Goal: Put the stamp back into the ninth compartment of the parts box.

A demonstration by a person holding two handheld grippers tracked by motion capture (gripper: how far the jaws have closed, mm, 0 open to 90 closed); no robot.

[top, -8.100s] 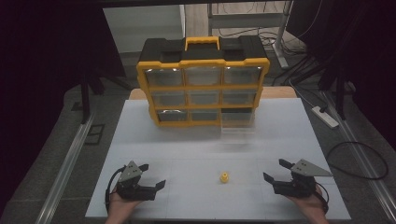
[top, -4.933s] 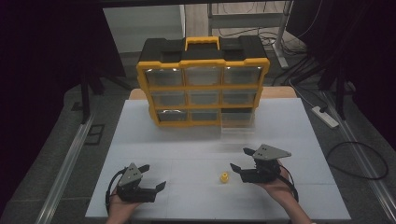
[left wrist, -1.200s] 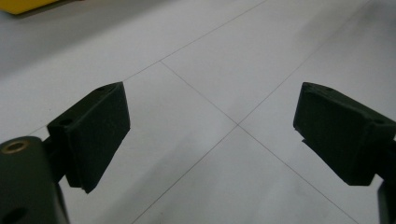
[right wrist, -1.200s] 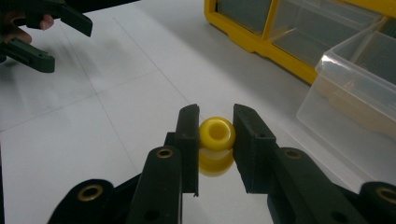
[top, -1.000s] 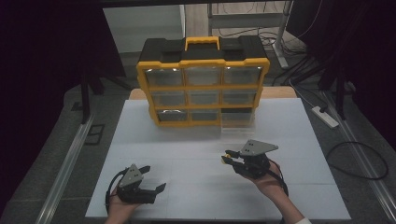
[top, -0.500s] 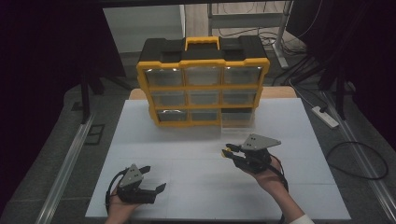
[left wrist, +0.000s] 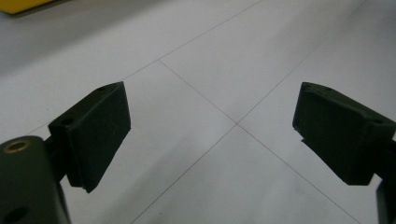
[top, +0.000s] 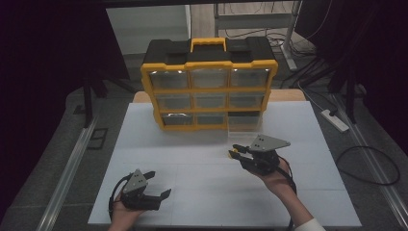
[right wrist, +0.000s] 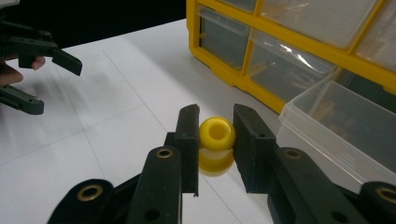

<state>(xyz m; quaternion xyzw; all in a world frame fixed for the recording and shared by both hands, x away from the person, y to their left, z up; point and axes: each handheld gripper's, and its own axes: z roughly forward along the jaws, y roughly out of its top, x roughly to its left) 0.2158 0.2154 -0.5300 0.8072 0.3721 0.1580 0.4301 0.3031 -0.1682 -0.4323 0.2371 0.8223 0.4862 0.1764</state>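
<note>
My right gripper (right wrist: 214, 154) has black jaws with brass-ringed screw holes and a grey three-cornered plate (top: 267, 142) on top; my left gripper (top: 144, 188) matches; a white sleeve (top: 308, 225) covers my right wrist.

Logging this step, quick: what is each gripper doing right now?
Left gripper: open, holding nothing.
Right gripper: shut on the small yellow bead.

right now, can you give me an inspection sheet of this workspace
surface: white table top, thin seam lines.
job's things: small yellow plastic bead clamped in right claw; clear plastic drawer pulled out, resting on the table beside it; yellow and black drawer organiser upright behind.
clutter: nothing seen.
grippers: left claw open, low over bare table.
cables: black cable looped on floor at right.
surroundings: white power strip on grey floor; dark room.
</note>
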